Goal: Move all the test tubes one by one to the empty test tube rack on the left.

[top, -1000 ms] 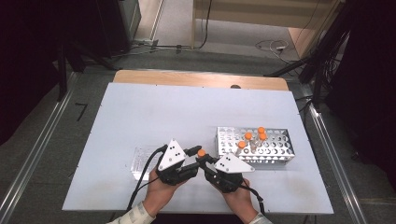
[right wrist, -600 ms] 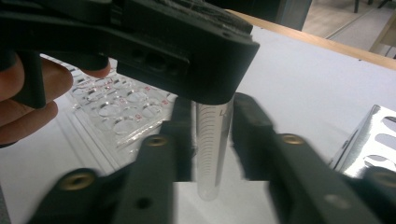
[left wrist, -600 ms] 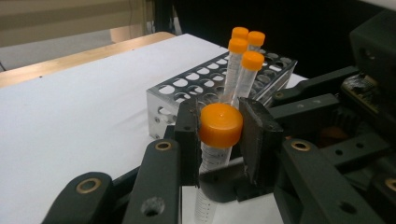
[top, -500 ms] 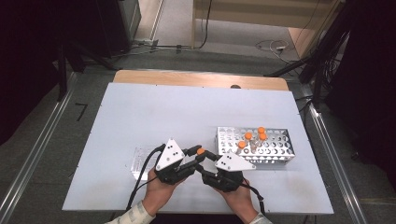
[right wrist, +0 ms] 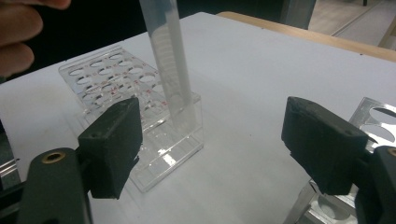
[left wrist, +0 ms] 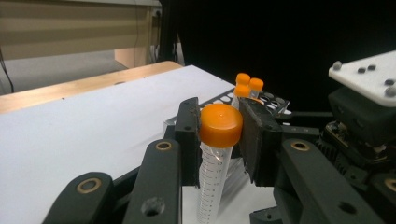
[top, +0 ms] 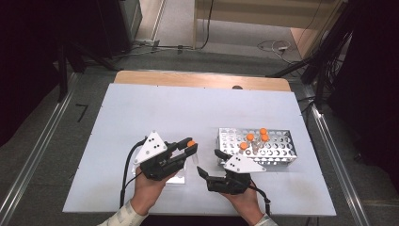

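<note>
The white table (top: 188, 113) stretches out in front of me, with a strip of bare wood along its far edge. On its right half stands the metal rack (top: 277, 149), a perforated tray with four orange-capped tubes (top: 256, 139) upright in its near-left holes. To the left of it, close to the near edge, sits a smaller clear plastic rack (right wrist: 140, 112), its rows of round holes plain in the right gripper view.

My left gripper (top: 190, 148) is at the near left of the table, over the clear rack, and its jaws are clamped on a tube (left wrist: 215, 158) just below its orange cap (left wrist: 221, 125). The tube stands upright between the pads, its printed scale facing the camera, and its lower end hangs right over the clear rack; I cannot tell whether it touches a hole.

My right gripper (top: 211, 162) is just to the right, between the clear rack and the metal one, near the table's front edge. Its jaws are spread wide apart with nothing between them, and they point toward the hanging tube.
</note>
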